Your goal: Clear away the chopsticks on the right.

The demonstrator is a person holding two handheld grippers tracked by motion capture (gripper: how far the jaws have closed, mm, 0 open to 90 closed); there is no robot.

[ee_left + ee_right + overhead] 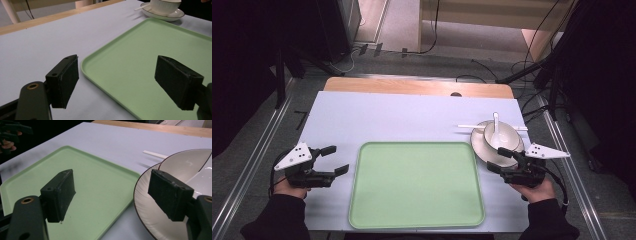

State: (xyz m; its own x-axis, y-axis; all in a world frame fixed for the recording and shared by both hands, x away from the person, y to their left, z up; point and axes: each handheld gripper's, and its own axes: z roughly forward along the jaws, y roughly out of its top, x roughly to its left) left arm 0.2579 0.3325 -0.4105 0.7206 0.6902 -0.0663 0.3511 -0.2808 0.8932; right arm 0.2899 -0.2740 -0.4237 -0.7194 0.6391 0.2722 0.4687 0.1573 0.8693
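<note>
A pale green tray [417, 212] lies empty in the middle of the white table top. At its right stands a white plate [482, 146] with a dark rim, a white bowl [502, 134] on it and a white spoon [496, 123] in the bowl. White chopsticks [467, 126] lie behind the plate. My left gripper [337, 160] is open just left of the tray, nothing between its jaws. My right gripper [498, 160] is open at the plate's near edge. In the right gripper view one jaw hangs over the plate [145, 205], the other over the tray [95, 182].
A wooden strip [417, 87] runs along the table's far edge. Metal rails [257, 155] flank the table on both sides. Cables [472, 65] trail on the floor beyond. In the left gripper view the plate and bowl [165, 10] stand past the tray's far corner.
</note>
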